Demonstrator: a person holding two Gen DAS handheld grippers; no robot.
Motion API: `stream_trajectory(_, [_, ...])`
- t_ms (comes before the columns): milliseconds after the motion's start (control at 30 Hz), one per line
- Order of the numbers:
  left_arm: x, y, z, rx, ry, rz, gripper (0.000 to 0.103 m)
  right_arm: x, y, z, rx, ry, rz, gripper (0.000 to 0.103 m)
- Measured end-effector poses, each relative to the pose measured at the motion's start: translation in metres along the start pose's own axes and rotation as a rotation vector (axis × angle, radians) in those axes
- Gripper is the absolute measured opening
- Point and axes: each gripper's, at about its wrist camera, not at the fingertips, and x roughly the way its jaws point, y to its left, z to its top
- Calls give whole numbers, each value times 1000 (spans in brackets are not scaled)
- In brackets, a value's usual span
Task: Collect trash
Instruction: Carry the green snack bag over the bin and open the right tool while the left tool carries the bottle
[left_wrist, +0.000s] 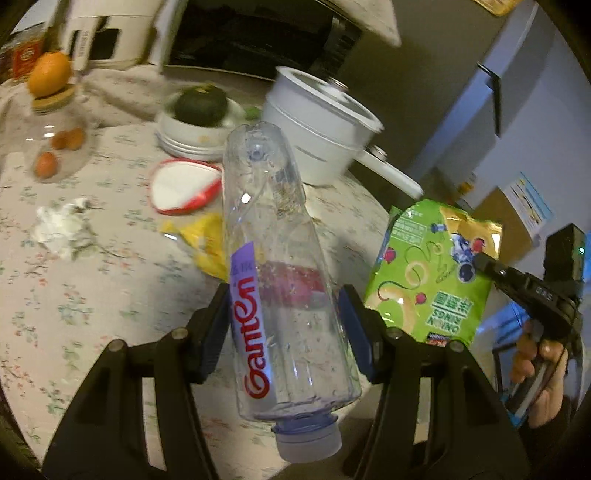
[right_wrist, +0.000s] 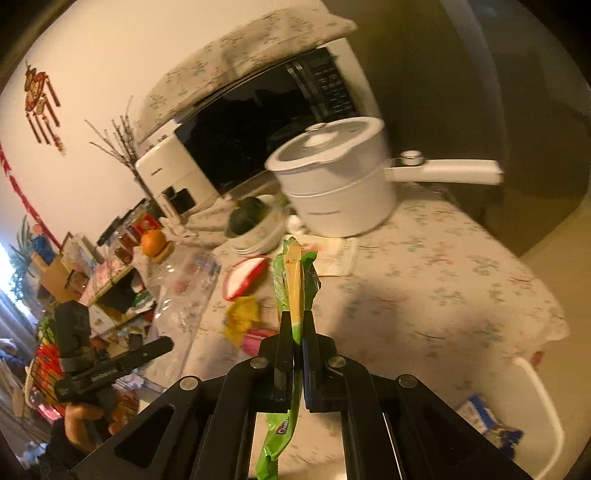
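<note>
A clear plastic bottle (left_wrist: 280, 240) with a red-lettered label is held above the table, cap end toward the camera. My left gripper (left_wrist: 283, 295) is shut on the bottle, its blue pads (left_wrist: 218, 325) pressing both sides. To the right, my right gripper (left_wrist: 480, 260) pinches a green onion-rings snack bag (left_wrist: 432, 266). The right wrist view shows that bag (right_wrist: 295, 280) edge-on between the shut right gripper (right_wrist: 298, 317). At its left are the bottle (right_wrist: 184, 288) and the left gripper (right_wrist: 159, 347). On the table lie a crumpled white tissue (left_wrist: 62, 225), a yellow wrapper (left_wrist: 207, 243) and a red-rimmed white lid (left_wrist: 184, 188).
A white pot (left_wrist: 321, 125) with a long handle, a bowl (left_wrist: 195, 129) with a dark green fruit and a glass jar (left_wrist: 48, 144) topped by an orange stand at the back. A microwave (right_wrist: 258, 129) sits behind. A white bin (right_wrist: 532, 406) holding trash stands below the table's right edge (right_wrist: 546, 325).
</note>
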Motion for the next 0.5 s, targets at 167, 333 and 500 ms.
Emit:
stream_trajectory(167, [11,-33,-8,66,35,-47,60,-20,-33,-9,23,14,-77,4])
stream_trajectory(333, [24,-60,-18,113,79,-86,60,-43,-66,-22,51,15,-146,4])
stream_trajectory(500, [37,-84,-29,164,119,-112,60,-67,-90,-34,75,6,-205,4])
